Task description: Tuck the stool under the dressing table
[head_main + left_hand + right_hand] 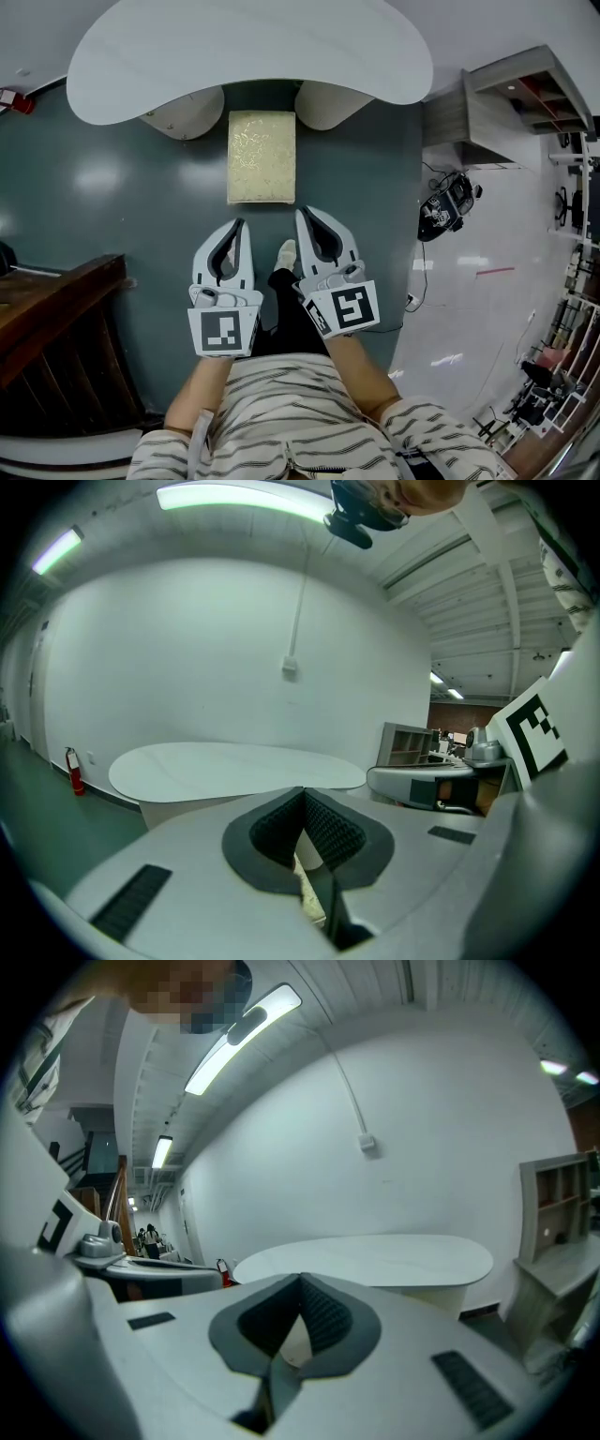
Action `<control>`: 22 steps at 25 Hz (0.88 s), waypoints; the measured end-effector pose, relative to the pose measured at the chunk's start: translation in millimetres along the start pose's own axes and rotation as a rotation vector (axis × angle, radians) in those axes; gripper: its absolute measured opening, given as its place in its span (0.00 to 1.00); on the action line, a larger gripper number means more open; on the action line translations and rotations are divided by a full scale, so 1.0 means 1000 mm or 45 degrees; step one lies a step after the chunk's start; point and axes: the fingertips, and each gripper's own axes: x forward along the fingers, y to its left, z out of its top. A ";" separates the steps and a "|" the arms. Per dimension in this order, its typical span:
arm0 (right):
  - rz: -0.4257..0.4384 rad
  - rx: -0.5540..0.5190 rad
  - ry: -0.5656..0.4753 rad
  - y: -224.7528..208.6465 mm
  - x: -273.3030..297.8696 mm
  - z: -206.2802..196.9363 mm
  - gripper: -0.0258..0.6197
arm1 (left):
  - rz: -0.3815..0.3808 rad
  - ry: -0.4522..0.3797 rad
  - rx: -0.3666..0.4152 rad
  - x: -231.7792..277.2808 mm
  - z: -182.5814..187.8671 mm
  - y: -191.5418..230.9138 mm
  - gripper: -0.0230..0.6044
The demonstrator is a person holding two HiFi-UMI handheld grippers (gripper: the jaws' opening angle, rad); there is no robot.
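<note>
The left tool (234, 234) and the right tool (307, 223) are both closed, tips together, and hold nothing. Just ahead of them the cream stool (262, 157) stands on the green floor (112, 187), its far end at the edge of the white surface (248, 52).

Location type: a large indoor hall fitted out as a lab-style work space.

Indicators:
- A painted green floor (141, 187) borders a glossy white floor (487, 309).
- The bare white wall (187, 649) carries a surface-run conduit (298, 602) down to a small box.
- Strip lights (244, 497) are fixed to a ceiling with exposed beams (487, 546).
- A red fire extinguisher (73, 769) stands at the wall base.
- Loose cables and a black device (448, 208) lie on the white floor, with racks of equipment (562, 366) at its far edge.
- Domestic furniture, a white surface (253, 47) and a padded stool (262, 155), stands alone on open floor.
</note>
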 end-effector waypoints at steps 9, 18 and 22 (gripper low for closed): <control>-0.003 0.037 0.040 -0.008 0.032 -0.038 0.05 | 0.037 0.041 -0.014 0.025 -0.035 0.024 0.05; -0.025 0.050 0.105 -0.024 0.048 -0.080 0.05 | 0.062 0.075 -0.027 0.048 -0.079 0.040 0.05; -0.033 0.072 0.131 -0.030 0.054 -0.104 0.05 | 0.077 0.113 -0.041 0.057 -0.104 0.046 0.05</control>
